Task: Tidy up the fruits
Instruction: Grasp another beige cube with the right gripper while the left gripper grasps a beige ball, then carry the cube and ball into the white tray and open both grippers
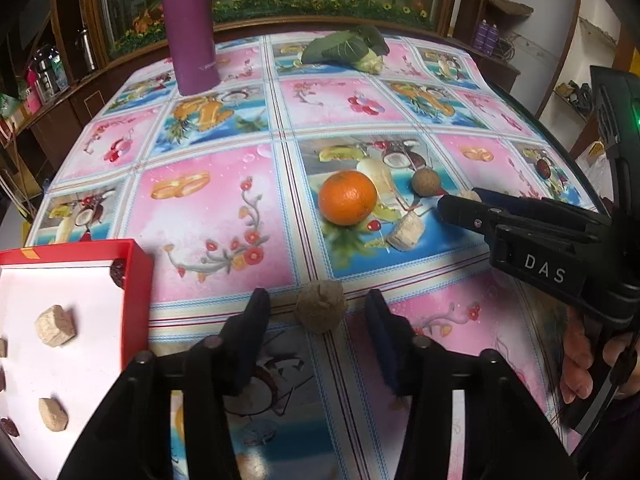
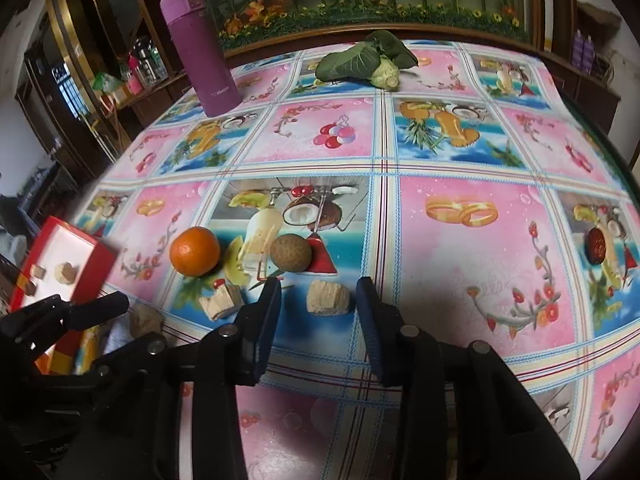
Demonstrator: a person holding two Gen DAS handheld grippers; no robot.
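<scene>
In the left wrist view, the left hand-held gripper (image 1: 318, 312) stands with its jaws apart over the counter (image 1: 224, 216), which carries a pink and blue patterned cloth. A brownish lump (image 1: 321, 306) lies on the cloth between the two fingertips, but the pads do not touch it. To the left is a red box (image 1: 134, 280) with a white inside; two beige chunks (image 1: 55, 326) and some dark red pieces lie in it. Farther away an orange (image 1: 347, 197) rests on the cloth, with a cut beige piece (image 1: 407, 233) beside it and a small round brown fruit (image 1: 426, 181) behind. The right hand-held gripper (image 1: 460, 206) comes in from the right side, and fingers of a hand (image 1: 576, 360) hold its handle. A purple bottle (image 1: 191, 28) and a leafy vegetable (image 1: 348, 49) stand at the far edge.

In the right wrist view, the right hand-held gripper (image 2: 318, 300) is open, and a pale beige chunk (image 2: 329, 298) lies between its fingertips without contact. The orange (image 2: 195, 251), the round brown fruit (image 2: 291, 258) and another cut piece (image 2: 221, 303) are to the left. A dark red fruit (image 2: 596, 243) lies well apart at the right.
</scene>
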